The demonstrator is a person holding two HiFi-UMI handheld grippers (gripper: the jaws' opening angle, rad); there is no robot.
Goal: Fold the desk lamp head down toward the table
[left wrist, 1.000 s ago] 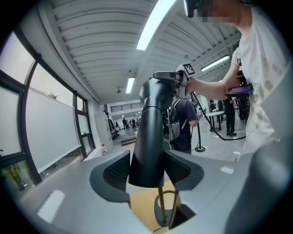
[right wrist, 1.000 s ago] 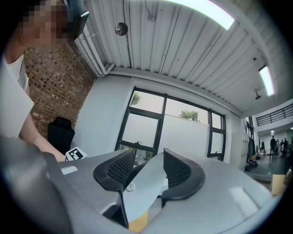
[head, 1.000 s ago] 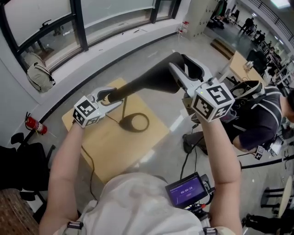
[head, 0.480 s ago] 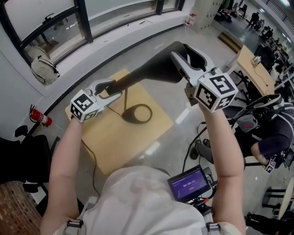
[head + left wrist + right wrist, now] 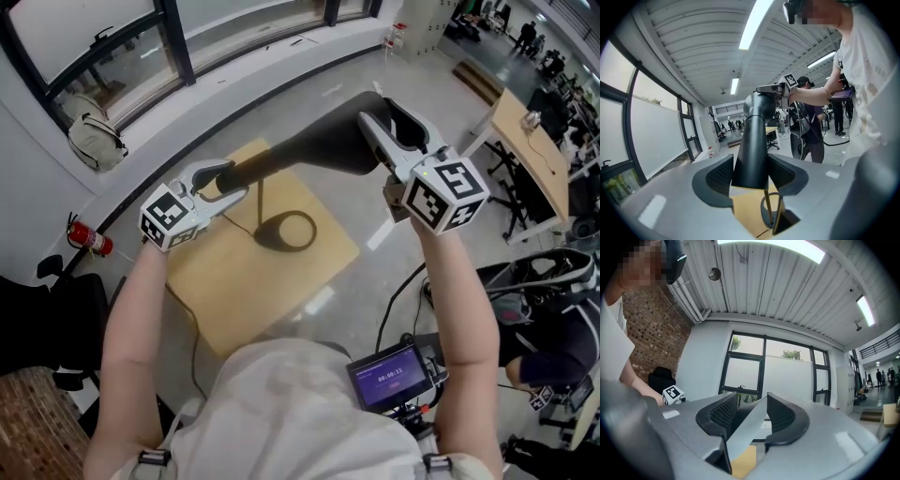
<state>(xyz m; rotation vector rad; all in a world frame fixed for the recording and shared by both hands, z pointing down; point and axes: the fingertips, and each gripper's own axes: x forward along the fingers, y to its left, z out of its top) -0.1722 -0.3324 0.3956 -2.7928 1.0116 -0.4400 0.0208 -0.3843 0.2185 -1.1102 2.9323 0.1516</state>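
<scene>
Right gripper (image 5: pixel 386 114) has dipped slightly, fingers clamped on the lamp head (image 5: pixel 323 150); left gripper (image 5: pixel 221 184) fingers clamp the lamp arm (image 5: pixel 251 170). Brace arm, pivot head down slowly.

Big open-plan office or lab hall. Polished grey concrete floor (image 5: pixel 309 94). Tall dark-framed windows (image 5: pixel 103 56) run along one side, with a backpack (image 5: pixel 97 141) on the sill and a red fire extinguisher (image 5: pixel 91 241) against the wall below. Ribbed white ceiling (image 5: pixel 693 51) with long strip lights (image 5: pixel 754 23). One wall is bare brick (image 5: pixel 656 333). A small wooden tabletop (image 5: pixel 272 272) stands out in the open, more wooden desks (image 5: pixel 525 131) further off. Black office chair (image 5: pixel 56 319) near the brick side. People (image 5: pixel 530 33) standing about at the far end.
</scene>
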